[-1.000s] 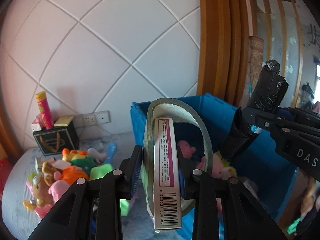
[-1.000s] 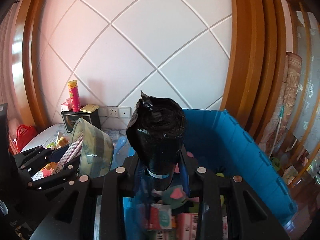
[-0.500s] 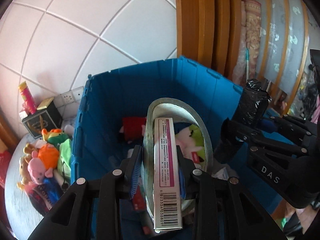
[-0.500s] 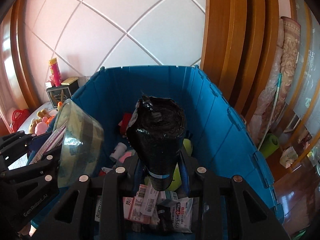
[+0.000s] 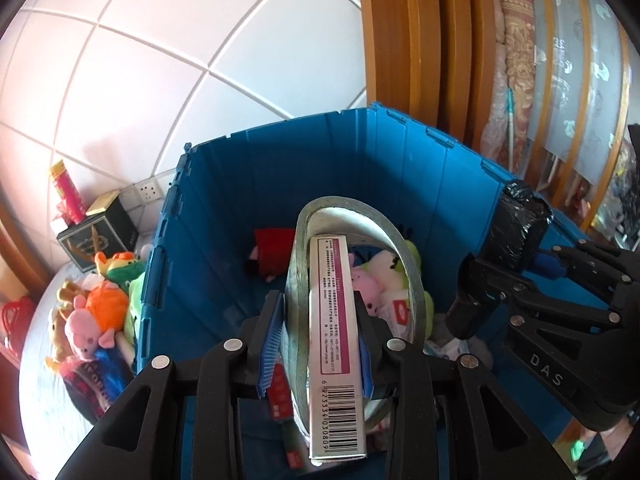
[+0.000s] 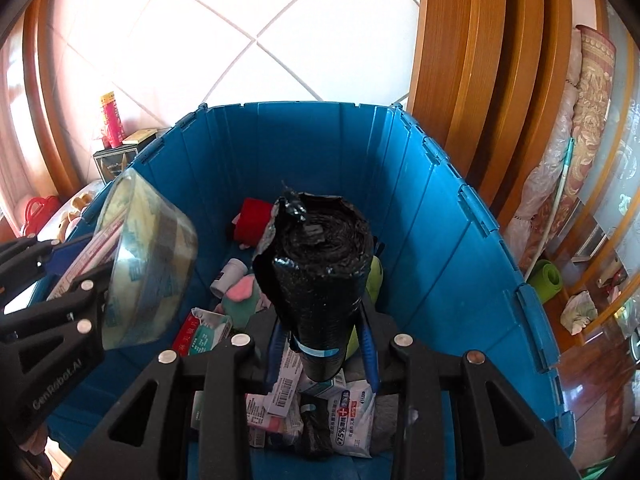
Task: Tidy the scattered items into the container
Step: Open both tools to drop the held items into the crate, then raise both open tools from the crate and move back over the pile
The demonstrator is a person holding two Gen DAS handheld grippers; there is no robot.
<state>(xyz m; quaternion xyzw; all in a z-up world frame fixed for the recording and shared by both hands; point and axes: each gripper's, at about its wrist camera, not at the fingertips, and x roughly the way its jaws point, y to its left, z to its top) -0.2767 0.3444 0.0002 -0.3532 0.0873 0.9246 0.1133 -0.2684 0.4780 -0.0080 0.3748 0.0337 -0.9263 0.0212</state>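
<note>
My left gripper [image 5: 320,344] is shut on a roll of clear tape [image 5: 408,276] and a white and pink box [image 5: 334,328] together, held above the open blue crate [image 5: 320,168]. They also show at the left of the right wrist view [image 6: 148,264]. My right gripper [image 6: 322,344] is shut on a black roll of bin bags [image 6: 320,256], upright over the crate's [image 6: 440,220] inside. In the left wrist view that roll [image 5: 508,248] is at the right. The crate holds plush toys, boxes and wipes.
Several plush toys [image 5: 92,312] lie on a white surface left of the crate. A black box [image 5: 98,236] with a red tube [image 5: 66,192] stands by the tiled wall. Wooden door frame [image 6: 460,60] and a rolled mat [image 6: 580,140] are to the right.
Both grippers have moved forward and tilted down over the crate, still holding their items. The crate's inside now fills more of both views.
</note>
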